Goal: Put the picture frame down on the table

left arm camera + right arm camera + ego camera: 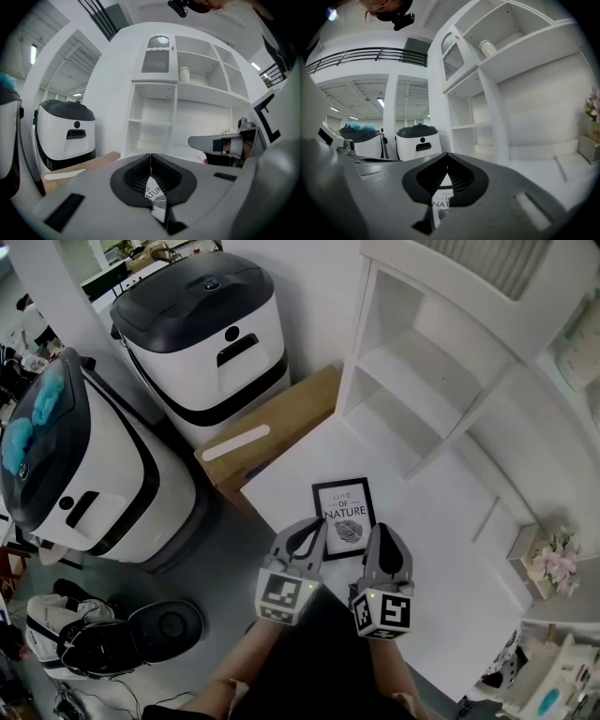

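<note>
There's the picture frame [343, 512], print up and apparently flat on the white table [441, 521]. The left gripper [316, 524] sits at its seven o'clock corner and the right gripper [379, 531] at five o'clock. Both have their jaws pinched together and hold nothing. I'd say it's set down, and those closed tips are placed to nudge it.

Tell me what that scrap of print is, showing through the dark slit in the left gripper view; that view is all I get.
Observer: The head view shows a black picture frame reading "Love of Nature", apparently lying face up on the white table.
Operator: Where is the other hand-held gripper?
Observer: The right hand-held gripper has its tip at the frame's lower right edge.
Operator: Anything else on there?
Observer: Pink flowers at the table's right end.
</note>
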### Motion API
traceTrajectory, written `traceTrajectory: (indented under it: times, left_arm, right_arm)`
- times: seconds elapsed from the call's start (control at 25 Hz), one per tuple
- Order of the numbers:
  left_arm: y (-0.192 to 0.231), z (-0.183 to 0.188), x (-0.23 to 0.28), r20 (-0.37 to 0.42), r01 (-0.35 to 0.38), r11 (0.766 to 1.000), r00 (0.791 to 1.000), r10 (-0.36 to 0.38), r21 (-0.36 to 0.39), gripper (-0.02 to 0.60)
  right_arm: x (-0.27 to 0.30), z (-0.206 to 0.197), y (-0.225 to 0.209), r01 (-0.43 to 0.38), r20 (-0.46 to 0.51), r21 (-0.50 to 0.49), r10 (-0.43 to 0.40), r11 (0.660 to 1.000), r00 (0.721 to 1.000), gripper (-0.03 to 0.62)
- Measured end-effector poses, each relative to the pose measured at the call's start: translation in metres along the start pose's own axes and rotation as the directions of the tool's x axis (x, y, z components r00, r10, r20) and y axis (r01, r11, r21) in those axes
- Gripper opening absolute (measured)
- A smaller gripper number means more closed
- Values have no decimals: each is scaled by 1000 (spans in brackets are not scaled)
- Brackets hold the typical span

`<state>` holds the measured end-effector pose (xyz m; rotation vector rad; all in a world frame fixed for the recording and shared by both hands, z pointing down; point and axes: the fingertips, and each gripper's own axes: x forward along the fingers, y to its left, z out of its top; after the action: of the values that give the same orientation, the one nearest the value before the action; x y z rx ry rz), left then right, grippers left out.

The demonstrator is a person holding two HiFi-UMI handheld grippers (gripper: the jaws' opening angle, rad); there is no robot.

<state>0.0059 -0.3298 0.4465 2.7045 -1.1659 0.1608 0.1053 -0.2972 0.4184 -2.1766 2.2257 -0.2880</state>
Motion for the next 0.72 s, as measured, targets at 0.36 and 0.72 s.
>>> traceTrajectory:
  times: [0.36, 0.72]
  left_arm:
    - [2, 0, 1, 0, 1, 1000, 1000, -1, -2, 12]
    - [4, 0, 2, -4, 0, 1000, 1000, 0, -1, 12]
  right_arm:
    - [4, -4, 2, -14, -23, 8, 14, 1000, 1000, 5]
    - [7, -5, 3, -22, -35, 19, 22, 1000, 999, 5]
